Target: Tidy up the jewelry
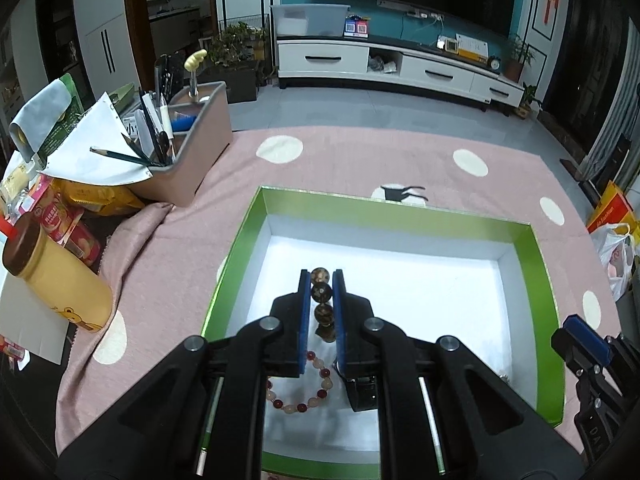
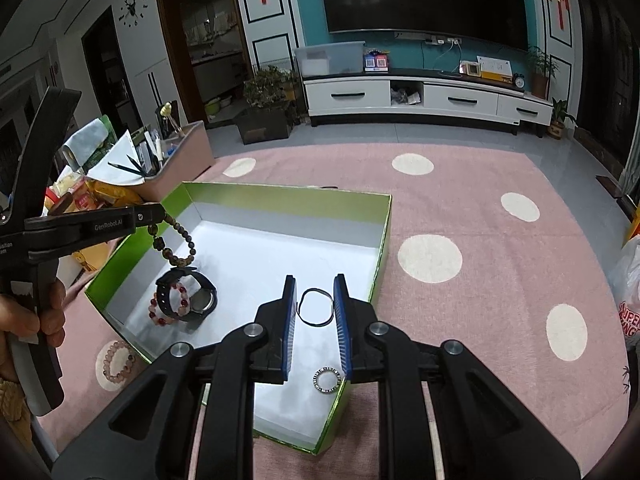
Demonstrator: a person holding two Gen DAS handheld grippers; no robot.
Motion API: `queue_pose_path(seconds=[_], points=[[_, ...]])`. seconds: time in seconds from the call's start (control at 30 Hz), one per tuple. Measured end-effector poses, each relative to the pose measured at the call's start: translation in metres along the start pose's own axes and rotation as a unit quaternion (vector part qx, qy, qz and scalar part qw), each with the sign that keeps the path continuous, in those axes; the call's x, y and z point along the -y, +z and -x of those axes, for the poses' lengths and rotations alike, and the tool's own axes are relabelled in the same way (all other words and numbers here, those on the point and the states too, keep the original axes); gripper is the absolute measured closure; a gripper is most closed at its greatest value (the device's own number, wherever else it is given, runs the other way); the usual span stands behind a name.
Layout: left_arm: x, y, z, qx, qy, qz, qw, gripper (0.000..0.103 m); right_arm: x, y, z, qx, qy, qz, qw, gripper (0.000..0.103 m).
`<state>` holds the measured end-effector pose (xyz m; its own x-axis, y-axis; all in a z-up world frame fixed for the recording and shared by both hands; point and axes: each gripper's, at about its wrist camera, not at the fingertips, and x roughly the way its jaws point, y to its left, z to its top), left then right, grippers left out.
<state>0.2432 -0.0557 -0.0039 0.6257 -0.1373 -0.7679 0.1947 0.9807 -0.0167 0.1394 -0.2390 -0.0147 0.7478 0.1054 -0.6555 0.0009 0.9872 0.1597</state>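
Observation:
My left gripper (image 1: 322,280) is shut on a brown bead bracelet (image 1: 321,292) and holds it above the green box (image 1: 520,236); in the right wrist view the bracelet (image 2: 176,240) hangs from that gripper (image 2: 154,216) over the box's left part (image 2: 280,200). In the box lie a black watch (image 2: 192,300), a red and pink bead bracelet (image 2: 168,308), a thin black band (image 2: 316,306) and a silver ring (image 2: 328,379). My right gripper (image 2: 315,292) is open and empty above the box's right part. A pink bead bracelet (image 2: 118,362) lies on the cloth outside the box.
A pink dotted cloth (image 1: 360,160) covers the table. A grey organiser (image 1: 192,140) with pens, a yellow bottle (image 1: 56,280) and snack packets (image 1: 68,216) stand at the left. A plastic bag (image 1: 616,252) lies at the right.

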Motion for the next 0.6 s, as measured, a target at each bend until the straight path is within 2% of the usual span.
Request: queue_pose_path(seconds=[0.13,0.2,0.23,0.27,0.3,0.37,0.47,0.53,0.6], points=[[0.000,-0.002,-0.001,-0.003,0.002,-0.003,1.0000,0.093,0.001,0.000,-0.002,-0.003,-0.001,-0.004,1.000,0.083],[0.000,-0.002,0.000,-0.001,0.002,-0.002,1.0000,0.089,0.001,-0.001,-0.002,-0.005,-0.004,-0.004,1.000,0.078],[-0.001,-0.001,0.001,0.000,0.002,-0.002,1.0000,0.086,0.001,-0.001,-0.002,-0.006,-0.006,-0.004,1.000,0.069],[-0.001,-0.002,0.003,0.001,0.001,-0.002,1.0000,0.077,0.001,-0.002,-0.001,-0.006,-0.004,-0.007,1.000,0.062],[-0.001,-0.002,0.004,0.003,0.000,-0.001,1.0000,0.070,0.001,-0.002,0.001,-0.004,-0.002,-0.010,1.000,0.061],[-0.001,-0.003,0.007,0.005,-0.001,-0.003,1.0000,0.066,0.001,-0.003,0.004,-0.001,0.000,-0.011,1.000,0.061],[0.000,-0.004,0.013,0.009,0.000,-0.005,1.0000,0.049,0.000,-0.005,0.012,0.003,0.004,-0.012,1.000,0.057],[-0.001,-0.006,0.018,0.013,-0.001,-0.003,0.9999,0.043,-0.002,-0.006,0.018,0.008,0.005,-0.013,1.000,0.051],[-0.004,-0.007,0.024,0.015,0.002,0.003,0.9999,0.031,-0.003,-0.008,0.026,0.013,0.009,-0.015,1.000,0.049]])
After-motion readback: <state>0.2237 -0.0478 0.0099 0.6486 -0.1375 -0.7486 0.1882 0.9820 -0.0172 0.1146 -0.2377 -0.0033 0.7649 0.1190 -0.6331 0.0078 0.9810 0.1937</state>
